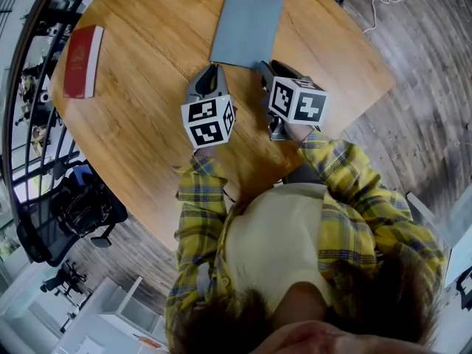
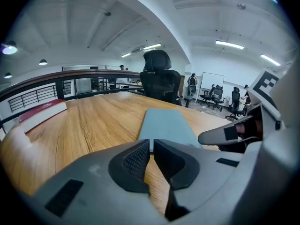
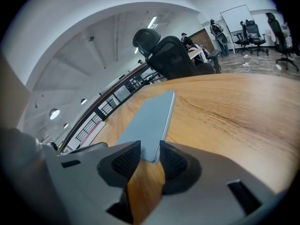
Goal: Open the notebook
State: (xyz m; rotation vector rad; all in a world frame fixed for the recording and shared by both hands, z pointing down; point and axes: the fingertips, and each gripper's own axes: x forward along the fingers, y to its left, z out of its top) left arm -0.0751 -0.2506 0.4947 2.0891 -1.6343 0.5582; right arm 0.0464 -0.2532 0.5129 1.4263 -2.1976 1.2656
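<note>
risking a whole-book pinch that leaves the cover shut: our right tongs [image 3: 150,150] stand apart astride the near corner of the grey notebook [image 1: 247,28], left tongs [image 2: 151,145] together alongside.

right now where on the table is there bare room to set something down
Bare wood lies between the red book and the notebook, and right of the notebook out to the table edge. Crowded at the notebook's near edge, where the left gripper and right gripper sit.
</note>
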